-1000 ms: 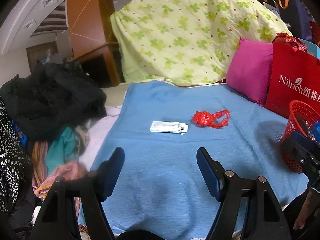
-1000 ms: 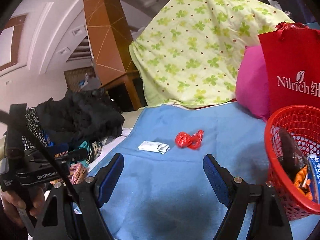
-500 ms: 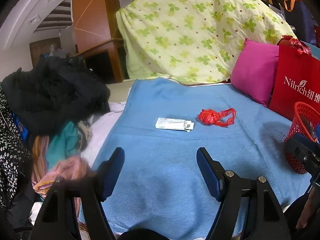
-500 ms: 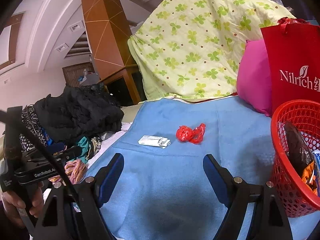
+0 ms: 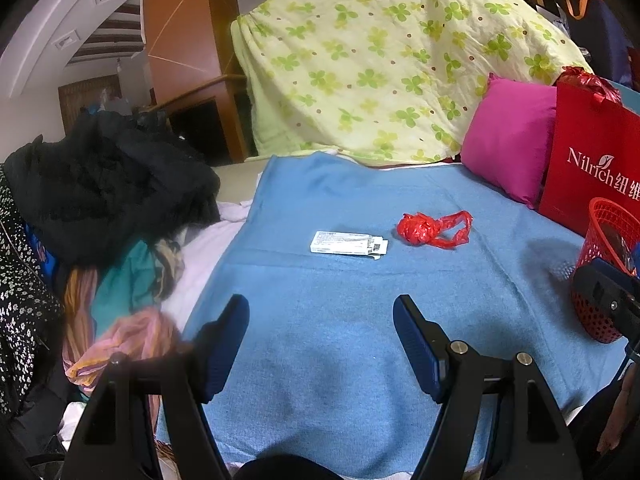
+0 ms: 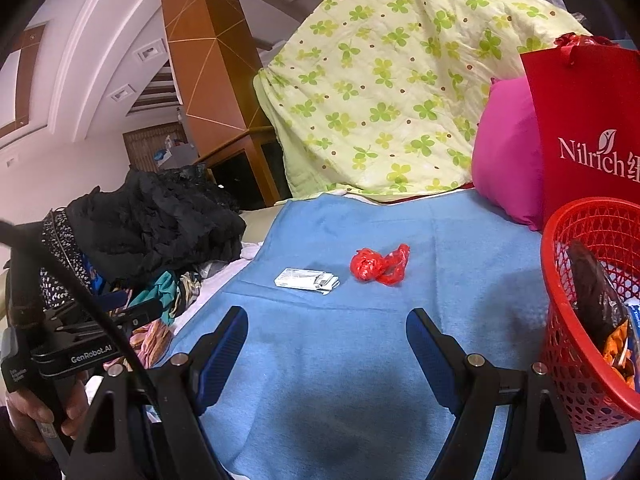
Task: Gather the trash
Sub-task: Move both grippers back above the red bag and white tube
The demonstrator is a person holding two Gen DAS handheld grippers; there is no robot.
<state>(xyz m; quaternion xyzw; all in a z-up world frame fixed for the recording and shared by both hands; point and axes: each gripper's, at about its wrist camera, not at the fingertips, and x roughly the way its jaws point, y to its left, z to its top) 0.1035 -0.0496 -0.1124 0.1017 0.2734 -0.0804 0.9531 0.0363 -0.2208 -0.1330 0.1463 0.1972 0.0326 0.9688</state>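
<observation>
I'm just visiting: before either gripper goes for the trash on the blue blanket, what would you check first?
1. Left gripper open and empty: ok.
2. Right gripper open and empty: ok.
3. White box lying free on the blanket, nothing on it: ok.
4. Red plastic bag apart from the box: ok.
5. Red basket upright, with room left: ok.
6. More trash hidden in the clothes pile: cannot tell.

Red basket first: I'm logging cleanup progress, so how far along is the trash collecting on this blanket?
Partly done. The red basket already holds a dark wrapper and other packets. Nothing is in hand: the left hand-held gripper and right hand-held gripper are both open and empty over the blue blanket. Left to collect: the white box and the red plastic bag.
</observation>
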